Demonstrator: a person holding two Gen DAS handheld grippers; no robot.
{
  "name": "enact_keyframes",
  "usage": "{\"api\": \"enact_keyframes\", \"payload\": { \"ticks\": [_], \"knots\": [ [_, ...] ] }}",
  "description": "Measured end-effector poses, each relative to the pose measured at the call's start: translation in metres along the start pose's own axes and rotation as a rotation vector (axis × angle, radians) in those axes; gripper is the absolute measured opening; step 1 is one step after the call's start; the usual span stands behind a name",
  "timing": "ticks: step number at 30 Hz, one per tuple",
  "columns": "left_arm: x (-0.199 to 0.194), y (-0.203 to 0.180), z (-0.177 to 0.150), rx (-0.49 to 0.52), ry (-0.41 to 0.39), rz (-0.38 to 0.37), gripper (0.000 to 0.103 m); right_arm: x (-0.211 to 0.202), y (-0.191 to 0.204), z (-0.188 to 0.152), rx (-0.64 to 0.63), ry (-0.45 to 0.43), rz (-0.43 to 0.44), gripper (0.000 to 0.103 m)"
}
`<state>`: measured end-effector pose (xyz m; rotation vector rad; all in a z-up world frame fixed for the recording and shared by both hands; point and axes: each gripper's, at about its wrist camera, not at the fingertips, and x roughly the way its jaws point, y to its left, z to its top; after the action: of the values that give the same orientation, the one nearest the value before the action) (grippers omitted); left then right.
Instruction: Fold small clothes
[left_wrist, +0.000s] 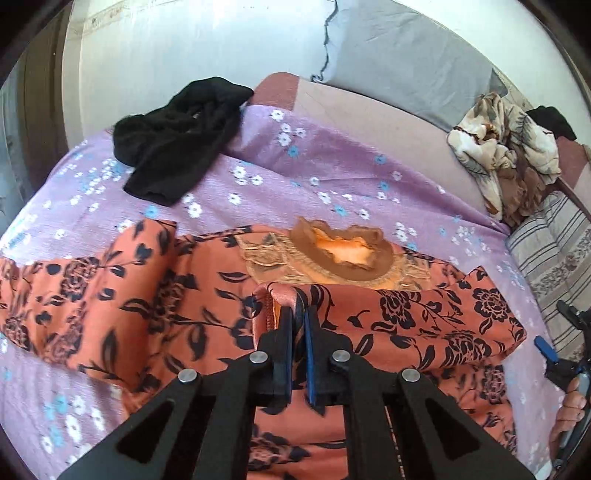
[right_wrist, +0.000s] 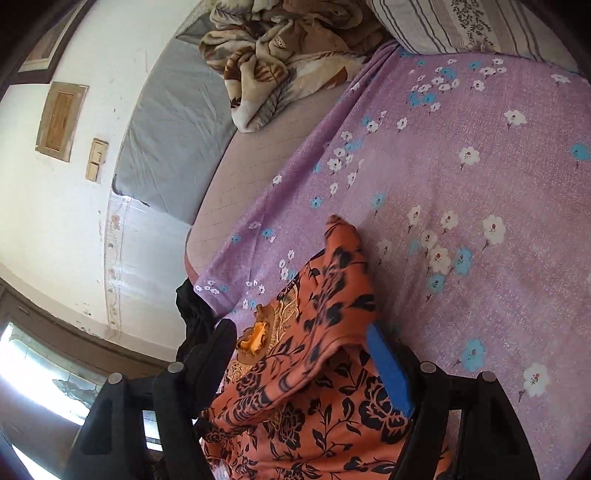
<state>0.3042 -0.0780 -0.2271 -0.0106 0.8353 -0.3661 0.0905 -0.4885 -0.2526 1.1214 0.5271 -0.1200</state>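
Note:
An orange garment with black flowers (left_wrist: 166, 295) lies spread on the purple flowered bedsheet (left_wrist: 332, 177), its embroidered neckline (left_wrist: 343, 254) facing up. My left gripper (left_wrist: 299, 314) is shut on a folded edge of the garment near the neckline. In the right wrist view the same garment (right_wrist: 314, 387) lies between the wide-apart fingers of my right gripper (right_wrist: 303, 347), which is open; a raised corner of cloth drapes over the blue pad (right_wrist: 391, 373). The right gripper also shows at the right edge of the left wrist view (left_wrist: 565, 354).
A black garment (left_wrist: 177, 136) lies at the far left of the bed. A crumpled beige-and-brown blanket (left_wrist: 506, 155) and a striped pillow (left_wrist: 554, 266) sit at the right. A grey mattress (left_wrist: 406, 55) leans on the white wall behind.

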Motion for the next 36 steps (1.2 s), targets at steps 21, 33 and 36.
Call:
{"api": "enact_keyframes", "payload": {
  "ticks": [21,33,36],
  "knots": [
    [-0.045,0.216,-0.019,-0.508,0.007,0.494,0.063,0.087,0.035,-0.058,-0.281,0.236,-0.11,0.077],
    [-0.061,0.369,-0.078,-0.978,-0.06,0.394,0.063,0.103,0.097,-0.163,-0.701,0.359,-0.057,0.077],
    [-0.052,0.379,-0.072,-0.987,-0.091,0.34,0.062,0.108,0.095,-0.168,-0.708,0.367,-0.069,0.077]
  ]
}}
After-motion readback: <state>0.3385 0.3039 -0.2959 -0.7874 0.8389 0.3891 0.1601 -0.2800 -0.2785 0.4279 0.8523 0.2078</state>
